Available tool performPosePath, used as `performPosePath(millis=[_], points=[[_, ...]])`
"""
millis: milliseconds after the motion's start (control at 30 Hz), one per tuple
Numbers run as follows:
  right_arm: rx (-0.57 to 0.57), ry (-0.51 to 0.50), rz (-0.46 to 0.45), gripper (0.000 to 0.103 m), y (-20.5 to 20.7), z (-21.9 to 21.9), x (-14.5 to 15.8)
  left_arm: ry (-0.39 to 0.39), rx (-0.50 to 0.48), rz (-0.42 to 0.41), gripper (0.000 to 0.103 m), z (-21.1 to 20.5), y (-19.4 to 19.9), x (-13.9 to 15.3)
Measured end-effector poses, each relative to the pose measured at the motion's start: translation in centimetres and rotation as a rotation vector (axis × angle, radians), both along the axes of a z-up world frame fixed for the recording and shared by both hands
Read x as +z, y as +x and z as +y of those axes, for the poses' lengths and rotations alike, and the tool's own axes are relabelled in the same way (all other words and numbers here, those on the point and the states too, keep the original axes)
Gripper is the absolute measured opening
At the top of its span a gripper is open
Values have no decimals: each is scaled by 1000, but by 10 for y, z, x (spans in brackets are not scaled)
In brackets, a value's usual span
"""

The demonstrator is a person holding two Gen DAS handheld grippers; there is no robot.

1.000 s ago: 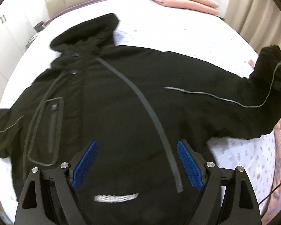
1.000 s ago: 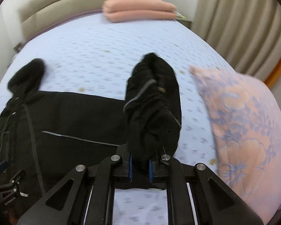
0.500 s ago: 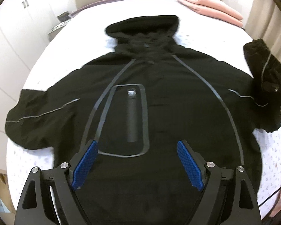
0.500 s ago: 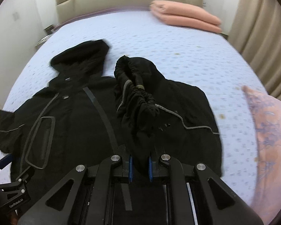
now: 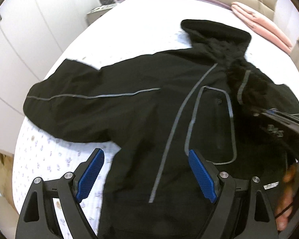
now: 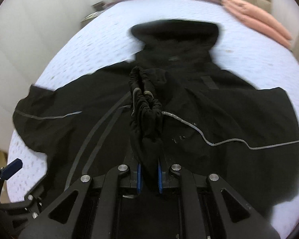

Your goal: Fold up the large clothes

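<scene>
One gripper clamped on sleeve

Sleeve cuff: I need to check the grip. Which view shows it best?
Right wrist view: the sleeve cuff rises bunched from the shut right tongs. Left wrist view shows only its dark bulk over the jacket.

Black hooded jacket with grey piping, spread face up on bed; one sleeve folded over chest; hood flat.
</scene>
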State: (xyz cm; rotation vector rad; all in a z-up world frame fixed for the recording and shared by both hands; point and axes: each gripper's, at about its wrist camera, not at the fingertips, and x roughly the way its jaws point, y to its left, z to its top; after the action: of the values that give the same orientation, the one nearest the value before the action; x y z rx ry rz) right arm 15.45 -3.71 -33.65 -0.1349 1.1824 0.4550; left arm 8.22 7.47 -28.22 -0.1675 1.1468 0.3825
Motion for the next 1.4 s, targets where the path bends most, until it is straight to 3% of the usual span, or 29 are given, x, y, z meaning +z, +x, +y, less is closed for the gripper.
performPosePath(millis=[133, 233, 300, 333, 367, 567, 667, 767, 867, 1000, 1067, 1133, 1200, 1300, 1400], points=[[47, -65, 77, 19, -2, 43, -48, -9, 21, 24, 88, 15, -6, -13], [49, -108, 101, 22, -4, 51, -73, -21, 30, 34, 88, 22, -9, -20], [79, -69, 108, 35, -6, 53, -71, -25, 31, 33, 88, 25, -8, -22], [94, -33, 137, 53, -6, 52, -68, -27, 29, 31, 88, 26, -8, -23], [103, 6, 155, 58, -7, 49, -63, -33, 23, 27, 88, 27, -6, -22], [104, 123, 75, 58, -34, -4, 1, -91, -40, -31, 87, 24, 19, -10], [-10, 34, -1, 59, -32, -53, 16, -154, -119, -69, 87, 12, 42, -9], [-172, -35, -18, 59, -17, -110, 12, -264, -222, -47, 87, -4, 70, -25], [-296, -82, 3, 59, 1, -158, -7, -355, -260, -34, 87, -15, 95, -46], [-325, -105, 54, 55, 18, -181, -41, -367, -262, 10, 86, -20, 118, -70], [-323, -102, 68, 55, 21, -182, -51, -397, -258, 29, 78, -19, 127, -84], [-300, -123, 54, 55, 19, -171, -54, -423, -265, 37, 40, -19, 135, -89], [-283, -129, 53, 55, 17, -166, -53, -390, -257, 20, 27, -19, 133, -85], [-278, -94, 67, 55, 12, -160, -50, -425, -241, -67, 23, -6, 127, -59], [-269, -58, 47, 55, 4, -158, -30, -380, -209, -168, 23, 16, 121, -21]])
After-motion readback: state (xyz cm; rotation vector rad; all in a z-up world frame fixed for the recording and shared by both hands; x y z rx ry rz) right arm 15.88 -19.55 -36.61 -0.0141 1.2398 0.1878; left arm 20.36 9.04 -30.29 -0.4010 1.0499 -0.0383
